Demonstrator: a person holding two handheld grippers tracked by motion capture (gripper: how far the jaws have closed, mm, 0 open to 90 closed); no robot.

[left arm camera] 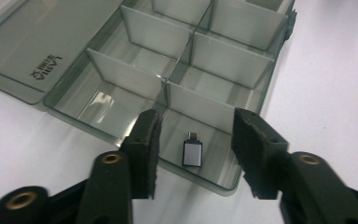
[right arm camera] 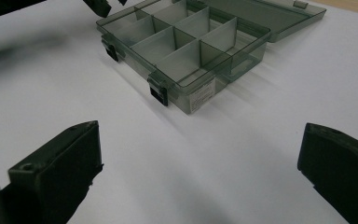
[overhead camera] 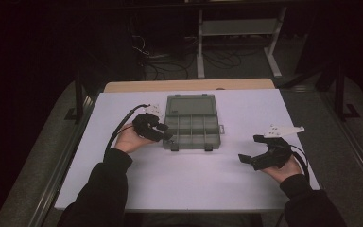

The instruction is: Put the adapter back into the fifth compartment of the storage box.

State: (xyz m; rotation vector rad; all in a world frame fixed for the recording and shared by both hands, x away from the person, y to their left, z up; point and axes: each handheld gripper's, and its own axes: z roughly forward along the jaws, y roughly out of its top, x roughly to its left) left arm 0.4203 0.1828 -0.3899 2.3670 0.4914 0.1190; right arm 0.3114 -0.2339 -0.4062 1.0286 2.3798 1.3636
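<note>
- A white table (overhead camera: pixel 194 175) fills the middle of the high view, with a dark floor and cables behind it at the top.
- A clear grey box (overhead camera: pixel 191 128) lies open at upper centre, its lid (overhead camera: pixel 190 105) folded flat away from the person.
- The left forearm comes up from the lower left; the left hand (overhead camera: pixel 128 139) lies palm up just left of the box.
- The left gripper (overhead camera: pixel 163 134) points right over the box's near-left corner. Its jaws stand partly open and hold nothing.
- In the left gripper view, a small silver adapter (left arm camera: pixel 192 152) lies loose in the corner compartment, between the jaws and untouched.
- The right hand (overhead camera: pixel 283 168) rests at lower right, well apart from the box.
- The right gripper (overhead camera: pixel 248 149) points left and level, its jaws wide apart over bare table, empty.
</note>
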